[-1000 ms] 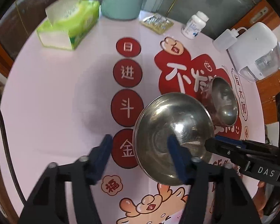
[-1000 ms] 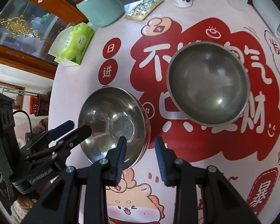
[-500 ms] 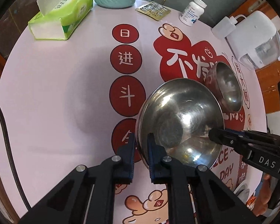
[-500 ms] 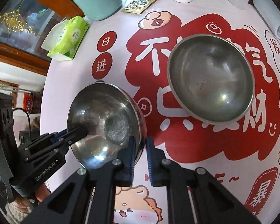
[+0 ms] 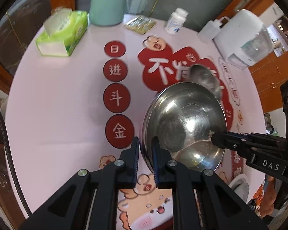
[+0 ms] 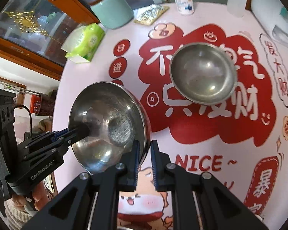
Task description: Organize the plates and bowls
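Note:
A shiny steel bowl (image 5: 184,122) is held between both grippers, tilted and lifted off the table. My left gripper (image 5: 145,149) is shut on its left rim. My right gripper (image 6: 144,153) is shut on its right rim; the same bowl shows in the right wrist view (image 6: 107,122). A second, duller steel bowl (image 6: 203,76) sits upright on the red print of the round table, beyond and to the right of the held one. In the left wrist view it (image 5: 203,76) peeks out, blurred, behind the held bowl.
At the table's far edge stand a green tissue pack (image 5: 63,32), a teal jar (image 5: 107,3), a foil blister pack (image 5: 140,24), a white pill bottle (image 5: 175,21), a squeeze bottle (image 5: 211,28) and a white appliance (image 5: 243,38). A wooden cabinet stands behind.
Both grippers have closed on opposite rims of the shiny bowl, then lifted and tilted it up off the table. The duller bowl has stayed where it was.

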`<action>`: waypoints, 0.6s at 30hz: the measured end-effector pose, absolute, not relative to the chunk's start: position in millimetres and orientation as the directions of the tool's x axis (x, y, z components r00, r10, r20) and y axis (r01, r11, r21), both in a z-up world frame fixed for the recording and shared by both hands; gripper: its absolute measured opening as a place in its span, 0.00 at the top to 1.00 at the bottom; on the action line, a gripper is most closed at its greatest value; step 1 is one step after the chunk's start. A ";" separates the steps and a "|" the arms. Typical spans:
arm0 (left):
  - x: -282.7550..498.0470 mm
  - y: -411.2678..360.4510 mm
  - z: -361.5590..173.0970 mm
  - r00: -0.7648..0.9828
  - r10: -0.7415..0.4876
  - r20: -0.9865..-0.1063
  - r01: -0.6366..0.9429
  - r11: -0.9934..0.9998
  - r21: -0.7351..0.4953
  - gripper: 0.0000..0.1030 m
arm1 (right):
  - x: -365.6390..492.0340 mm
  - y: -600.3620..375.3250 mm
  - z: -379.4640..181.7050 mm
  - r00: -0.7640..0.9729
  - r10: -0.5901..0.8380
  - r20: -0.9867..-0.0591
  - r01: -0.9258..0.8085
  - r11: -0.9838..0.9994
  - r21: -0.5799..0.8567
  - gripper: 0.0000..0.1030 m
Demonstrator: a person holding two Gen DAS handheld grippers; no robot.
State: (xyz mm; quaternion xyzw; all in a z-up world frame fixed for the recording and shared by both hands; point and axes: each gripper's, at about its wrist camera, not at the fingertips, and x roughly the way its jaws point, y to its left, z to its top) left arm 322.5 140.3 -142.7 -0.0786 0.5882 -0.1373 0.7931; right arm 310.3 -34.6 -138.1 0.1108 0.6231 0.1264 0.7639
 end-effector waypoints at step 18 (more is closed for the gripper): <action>167.4 121.2 -49.7 0.417 -0.256 -0.872 0.152 0.966 -0.210 0.89 | 171.5 -47.5 -70.9 0.261 0.388 -0.884 -0.185 0.919 0.349 0.89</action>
